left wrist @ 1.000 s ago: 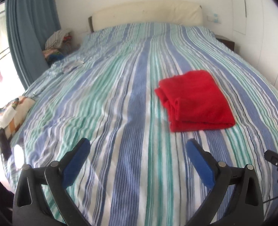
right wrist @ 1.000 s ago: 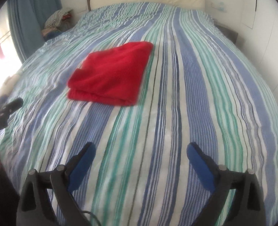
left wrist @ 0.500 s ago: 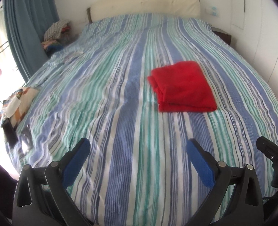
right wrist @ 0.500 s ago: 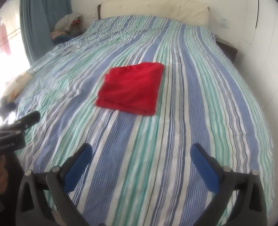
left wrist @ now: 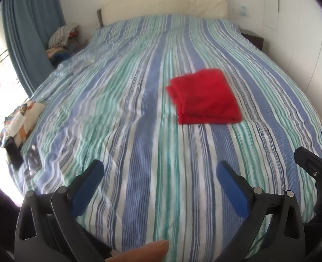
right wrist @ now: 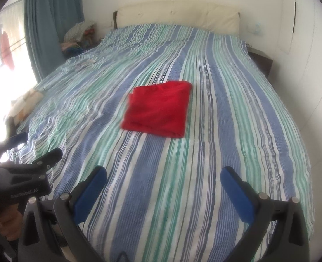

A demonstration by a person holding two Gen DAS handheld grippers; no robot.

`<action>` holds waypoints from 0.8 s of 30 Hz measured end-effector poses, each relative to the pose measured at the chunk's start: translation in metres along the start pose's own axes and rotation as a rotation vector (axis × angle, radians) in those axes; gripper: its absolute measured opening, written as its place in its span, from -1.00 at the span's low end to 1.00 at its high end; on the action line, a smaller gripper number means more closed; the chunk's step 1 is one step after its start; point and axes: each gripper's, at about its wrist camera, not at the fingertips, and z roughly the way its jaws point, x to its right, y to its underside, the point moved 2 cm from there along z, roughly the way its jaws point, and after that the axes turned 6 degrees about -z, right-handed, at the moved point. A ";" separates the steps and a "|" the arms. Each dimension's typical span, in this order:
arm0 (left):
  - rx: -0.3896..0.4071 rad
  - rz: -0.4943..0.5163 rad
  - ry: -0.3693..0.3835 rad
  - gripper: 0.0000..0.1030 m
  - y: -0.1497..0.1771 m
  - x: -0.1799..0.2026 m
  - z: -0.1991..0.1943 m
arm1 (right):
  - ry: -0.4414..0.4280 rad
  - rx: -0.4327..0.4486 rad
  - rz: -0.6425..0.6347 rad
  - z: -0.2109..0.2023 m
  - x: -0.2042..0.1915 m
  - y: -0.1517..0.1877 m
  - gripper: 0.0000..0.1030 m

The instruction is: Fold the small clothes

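Now the soft red cloth, folded into a neat square, it seems, lies flat in the middle of the blue and green striped bed, so the left tool and right tool hang wide open and empty near the foot, well apart from it.

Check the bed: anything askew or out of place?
Nothing stands out. The red garment lies folded in a tidy rectangle mid-bed on the striped cover. Left gripper and right gripper are both open, holding nothing.
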 end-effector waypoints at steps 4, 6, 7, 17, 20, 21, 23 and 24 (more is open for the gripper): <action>0.000 -0.015 0.007 0.99 -0.001 0.000 -0.007 | 0.022 -0.004 -0.018 -0.002 -0.001 -0.002 0.99; 0.007 -0.014 -0.002 0.99 -0.002 0.000 -0.010 | 0.024 0.002 -0.024 -0.005 -0.002 -0.004 0.99; 0.009 -0.013 -0.003 0.99 -0.003 0.001 -0.012 | 0.024 0.004 -0.029 -0.007 -0.003 -0.005 0.99; 0.014 -0.029 -0.020 0.99 -0.012 -0.001 -0.018 | 0.044 0.003 -0.042 -0.018 -0.011 -0.017 0.99; 0.021 -0.020 -0.052 0.99 -0.013 0.000 -0.018 | 0.053 0.010 -0.050 -0.020 -0.014 -0.021 0.99; 0.024 -0.011 -0.074 0.99 -0.013 0.000 -0.018 | 0.058 0.011 -0.051 -0.020 -0.015 -0.022 0.99; 0.025 -0.007 -0.088 0.99 -0.015 0.001 -0.019 | 0.073 0.013 -0.053 -0.023 -0.016 -0.024 0.99; 0.022 -0.013 -0.082 0.99 -0.016 0.001 -0.020 | 0.080 0.016 -0.055 -0.024 -0.016 -0.025 0.99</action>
